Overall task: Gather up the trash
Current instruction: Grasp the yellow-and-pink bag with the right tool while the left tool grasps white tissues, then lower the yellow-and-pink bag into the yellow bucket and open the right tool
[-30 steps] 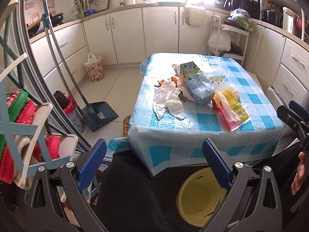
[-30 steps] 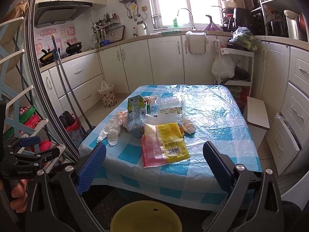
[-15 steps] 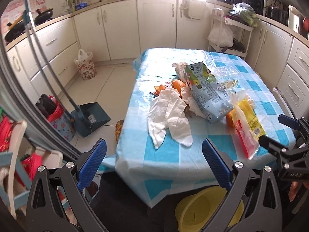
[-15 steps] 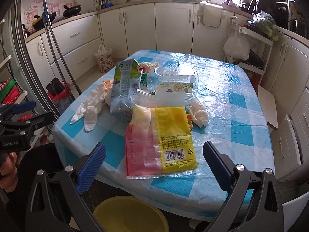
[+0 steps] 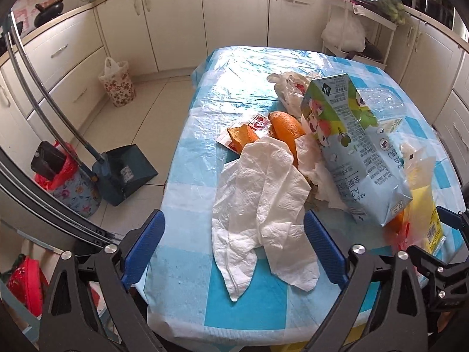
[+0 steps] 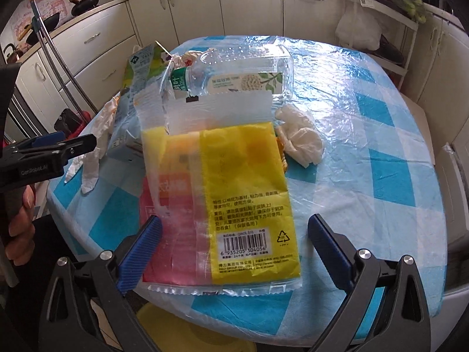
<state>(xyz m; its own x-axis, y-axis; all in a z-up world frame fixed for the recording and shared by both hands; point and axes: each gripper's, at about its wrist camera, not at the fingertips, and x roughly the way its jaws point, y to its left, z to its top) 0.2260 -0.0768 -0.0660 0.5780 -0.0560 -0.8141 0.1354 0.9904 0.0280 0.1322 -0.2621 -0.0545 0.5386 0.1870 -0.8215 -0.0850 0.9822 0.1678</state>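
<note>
Currently, in the left wrist view, the left tool point(image 5: 233, 248) is closing around nothing yet, straddling the limp white crumpled paper towel point(image 5: 263, 202) lying on the blue checked plastic-covered surface point(image 5: 187, 143); it is light and soft, so pinch a bunched fold. In the right wrist view, the right tool point(image 6: 234, 252) is standing apart over the slippery, flimsy yellow-and-red plastic wrapper point(image 6: 222, 205); grip its near edge.

Our left gripper point(image 5: 234, 246) hangs over the near edge of the table point(image 5: 205, 314), its jaws closing, with the white tissue point(image 5: 261, 202) lying between the blue pads, untouched. At two o'clock from the tissue leans the milk carton point(image 5: 354, 152); orange peel point(image 5: 284, 129) sits at twelve. The dustpan point(image 5: 126, 173) stands on the floor at nine o'clock.
</note>
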